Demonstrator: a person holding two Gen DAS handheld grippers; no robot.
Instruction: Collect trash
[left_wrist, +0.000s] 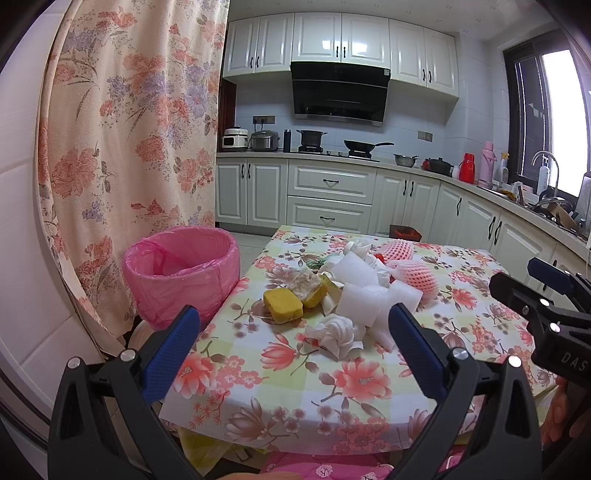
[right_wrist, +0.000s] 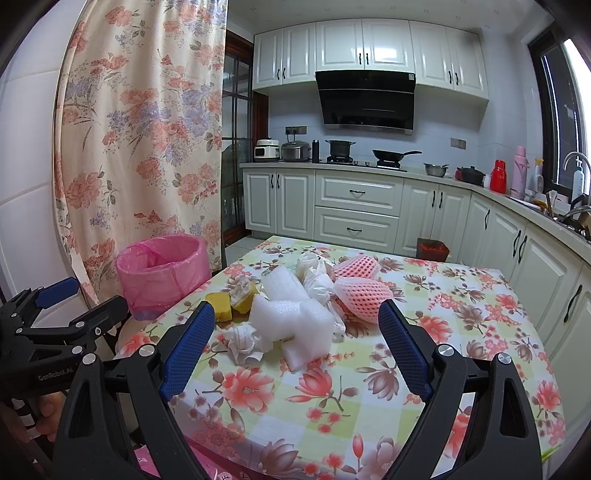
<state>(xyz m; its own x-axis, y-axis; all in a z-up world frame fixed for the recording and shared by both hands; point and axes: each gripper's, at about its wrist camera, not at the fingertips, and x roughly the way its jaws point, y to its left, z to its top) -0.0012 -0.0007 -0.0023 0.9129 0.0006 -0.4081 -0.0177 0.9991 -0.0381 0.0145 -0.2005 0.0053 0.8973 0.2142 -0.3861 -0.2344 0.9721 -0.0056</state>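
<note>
The left gripper (left_wrist: 293, 325) and the right gripper (right_wrist: 295, 323), both with black frames and blue pads, stand wide open and hold nothing, low in each frame before the floral tablecloth (left_wrist: 280, 373). Nothing seems collected yet; the next move calls for closing on the crumpled white tissue (left_wrist: 334, 334), nearest in mid-frame. The white foam blocks (right_wrist: 291, 314), yellow sponges (left_wrist: 282, 304) and pink net sleeves (right_wrist: 364, 293) crowd behind it, and the pink-lined round bin (left_wrist: 181, 275) waits at left, beside the table edge.
</note>
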